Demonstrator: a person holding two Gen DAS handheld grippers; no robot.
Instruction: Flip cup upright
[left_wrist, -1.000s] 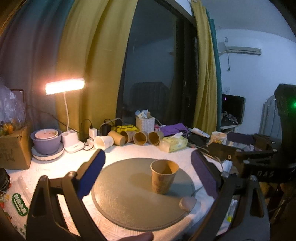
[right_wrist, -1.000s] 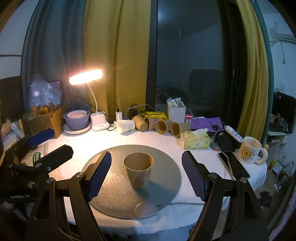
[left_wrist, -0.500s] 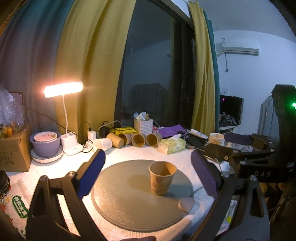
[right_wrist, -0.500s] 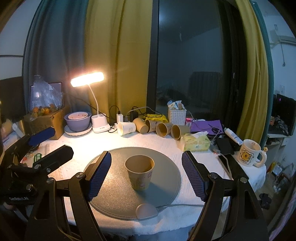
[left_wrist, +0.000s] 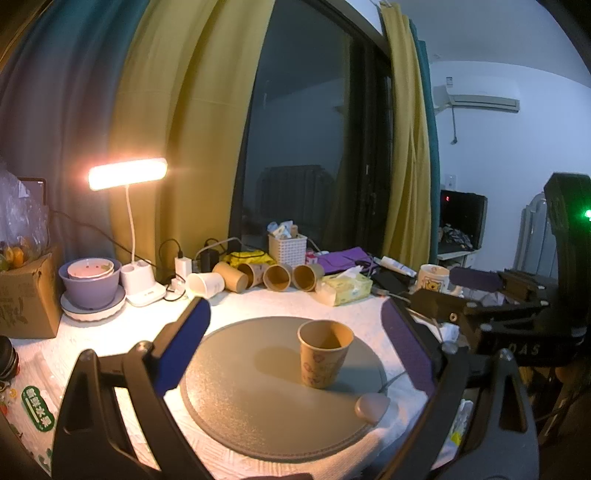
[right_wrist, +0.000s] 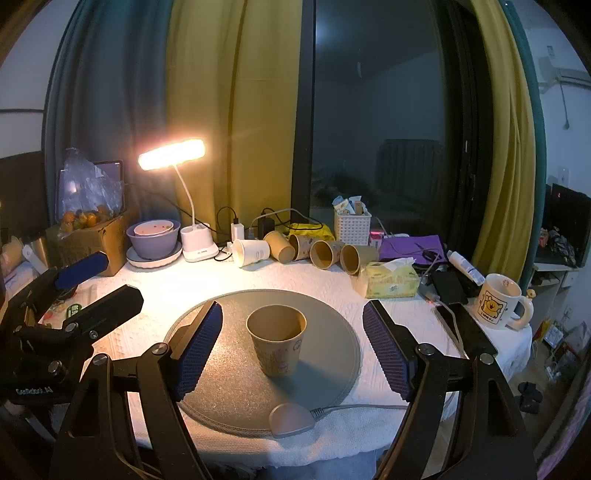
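Note:
A brown paper cup (left_wrist: 324, 353) stands upright, mouth up, on a round grey mat (left_wrist: 258, 398); it also shows in the right wrist view (right_wrist: 277, 339) near the middle of the mat (right_wrist: 332, 354). My left gripper (left_wrist: 295, 343) is open and empty, held back from the cup and above the mat's near side. My right gripper (right_wrist: 293, 347) is open and empty, with the cup standing free beyond its jaws. Each gripper shows in the other's view, the right one (left_wrist: 480, 295) at the right and the left one (right_wrist: 85, 291) at the left.
Several paper cups (right_wrist: 303, 251) lie on their sides along the table's back edge. A lit desk lamp (right_wrist: 173, 158), purple bowls (right_wrist: 153, 236), a tissue box (right_wrist: 391, 280), a white basket (right_wrist: 352, 227), a mug (right_wrist: 498, 301) and phones (right_wrist: 450, 288) stand around the mat. A cable puck (right_wrist: 290, 419) sits at the mat's front edge.
Both grippers have drawn back and risen slightly from the cup, which stays upright on the mat. Neither jaw opening has changed.

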